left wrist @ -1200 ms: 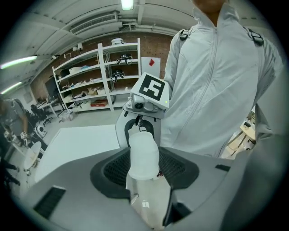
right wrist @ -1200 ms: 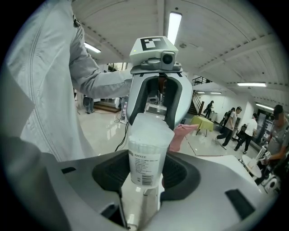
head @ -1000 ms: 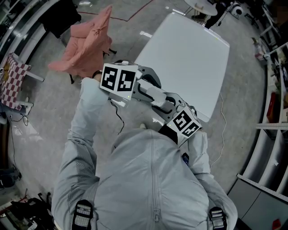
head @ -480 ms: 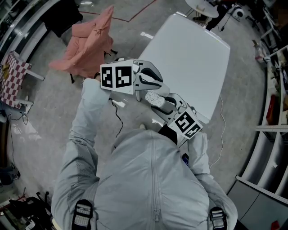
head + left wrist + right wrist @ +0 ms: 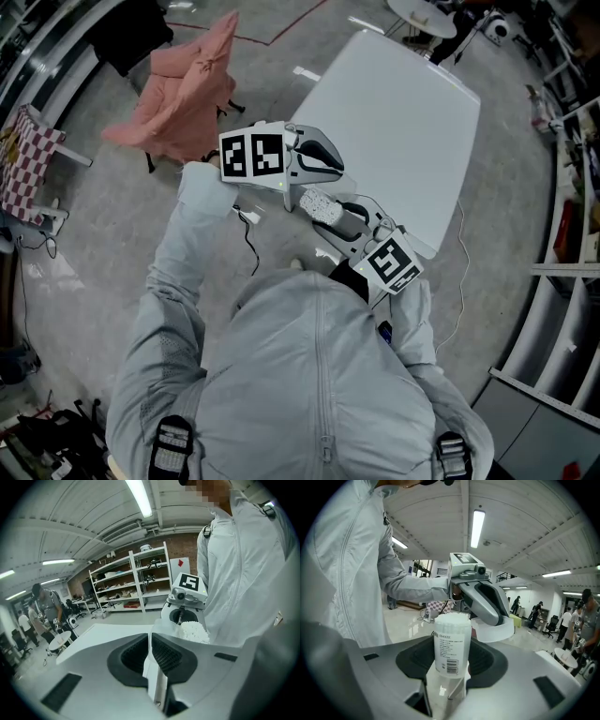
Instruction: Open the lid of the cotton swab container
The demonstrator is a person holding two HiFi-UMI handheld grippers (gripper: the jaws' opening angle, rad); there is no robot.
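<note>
Since my left gripper (image 5: 151,654) pinches only the thin rim of the translucent lid (image 5: 502,631), that hold is the one I trust least. A careless twist of the wrist could let the lid slide out and drop. Its jaws have just been closing and now stand nearly together, with the rim between them.

My right gripper (image 5: 451,663) is clamped wide around the cotton swab container (image 5: 451,644). The container stands upright between the pads, held in the air near the corner of the white table (image 5: 394,112).

The lid hangs just beside the container's mouth, off it as far as I can judge. The cotton swabs (image 5: 193,631) lie bare at the top, so tipping my right hand would spill them.

Compared with a second ago, the head view shows my left gripper turned. Its nose now points across toward the table rather than down over the right gripper. Its marker cube (image 5: 253,155) sits squarer to the camera.
</note>
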